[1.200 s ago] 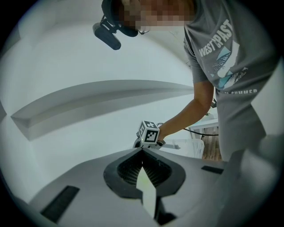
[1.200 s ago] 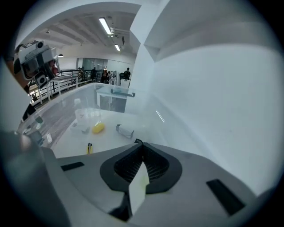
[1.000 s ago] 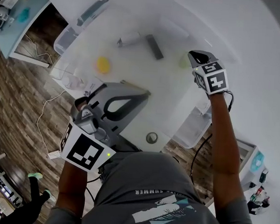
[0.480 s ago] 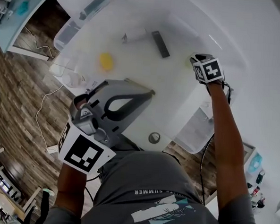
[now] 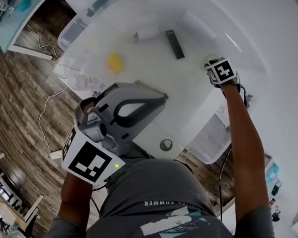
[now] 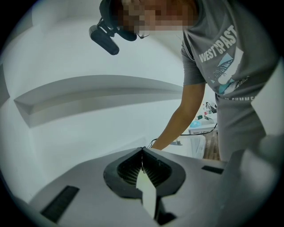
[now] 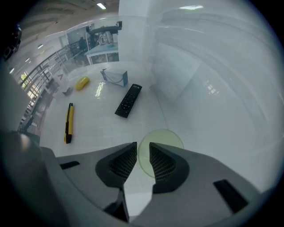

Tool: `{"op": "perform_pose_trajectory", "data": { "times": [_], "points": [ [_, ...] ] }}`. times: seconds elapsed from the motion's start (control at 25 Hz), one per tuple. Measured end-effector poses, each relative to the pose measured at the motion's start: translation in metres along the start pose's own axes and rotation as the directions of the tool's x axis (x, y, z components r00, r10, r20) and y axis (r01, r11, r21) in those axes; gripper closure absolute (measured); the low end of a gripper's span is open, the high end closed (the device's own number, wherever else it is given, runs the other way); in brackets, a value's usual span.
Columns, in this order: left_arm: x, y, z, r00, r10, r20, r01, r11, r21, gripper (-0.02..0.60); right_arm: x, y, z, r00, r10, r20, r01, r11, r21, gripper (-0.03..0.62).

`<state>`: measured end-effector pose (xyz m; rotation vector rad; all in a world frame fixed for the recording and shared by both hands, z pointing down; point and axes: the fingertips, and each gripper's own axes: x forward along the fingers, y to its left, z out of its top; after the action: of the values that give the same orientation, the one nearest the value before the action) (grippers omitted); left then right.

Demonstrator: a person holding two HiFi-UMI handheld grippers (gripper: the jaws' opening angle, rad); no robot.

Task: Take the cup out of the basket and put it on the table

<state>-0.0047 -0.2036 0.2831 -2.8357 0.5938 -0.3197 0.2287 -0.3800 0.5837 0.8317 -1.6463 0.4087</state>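
Note:
A pale green cup (image 7: 162, 136) stands on the white table (image 5: 187, 106), seen from above as a round rim. My right gripper (image 7: 143, 148) hangs right over it, jaws a narrow gap apart, and the cup's left edge shows through that gap; whether they touch it I cannot tell. In the head view the cup (image 5: 208, 58) peeks out at the far tip of the right gripper (image 5: 215, 66). My left gripper (image 5: 155, 97) is held low near the person's body. In its own view the left gripper (image 6: 142, 151) is shut on nothing and points up at the person.
A black remote (image 7: 128, 100) (image 5: 174, 44), a yellow utility knife (image 7: 69, 123), a yellow lump (image 5: 115, 61) and a small white box (image 7: 115, 76) lie left of the cup. Clear plastic bins (image 5: 76, 28) (image 5: 210, 140) sit at the table's left and near-right edges.
My right gripper has reached farther out and down, from beside the cup to directly over it. The cup has stayed put on the table. The left gripper has barely moved.

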Motion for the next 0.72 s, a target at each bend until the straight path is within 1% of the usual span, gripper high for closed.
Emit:
{"op": "perform_pose_trajectory", "data": {
  "times": [0.12, 0.2, 0.28, 0.48, 0.6, 0.72],
  "points": [
    [-0.001, -0.001, 0.000, 1.000, -0.003, -0.001, 0.003, 1.000, 0.000, 0.572, 0.007, 0.004, -0.007, 0.999, 0.009, -0.038, -0.010, 0.999, -0.040, 0.500],
    [-0.002, -0.003, -0.002, 1.000, -0.011, -0.017, 0.011, 1.000, -0.005, 0.572, 0.009, 0.009, -0.010, 0.998, 0.018, -0.053, -0.022, 0.998, -0.067, 0.551],
    [-0.004, -0.005, -0.004, 0.999, -0.019, -0.037, 0.019, 1.000, -0.005, 0.572, 0.007, 0.012, -0.007, 0.999, 0.025, -0.047, -0.028, 0.996, -0.082, 0.560],
    [-0.008, -0.006, -0.001, 0.999, 0.003, -0.032, -0.003, 1.000, -0.001, 0.572, -0.015, 0.010, 0.013, 0.999, -0.012, 0.030, 0.015, 0.995, -0.102, 0.565],
    [-0.010, -0.009, -0.001, 0.999, 0.004, -0.052, -0.004, 1.000, 0.002, 0.572, -0.033, 0.012, 0.025, 0.996, -0.027, 0.084, 0.037, 0.993, -0.112, 0.565],
    [-0.010, -0.013, 0.001, 0.998, 0.003, -0.055, -0.003, 1.000, 0.007, 0.572, -0.047, 0.017, 0.035, 0.991, -0.031, 0.133, 0.047, 0.992, -0.117, 0.565]
  ]
}}
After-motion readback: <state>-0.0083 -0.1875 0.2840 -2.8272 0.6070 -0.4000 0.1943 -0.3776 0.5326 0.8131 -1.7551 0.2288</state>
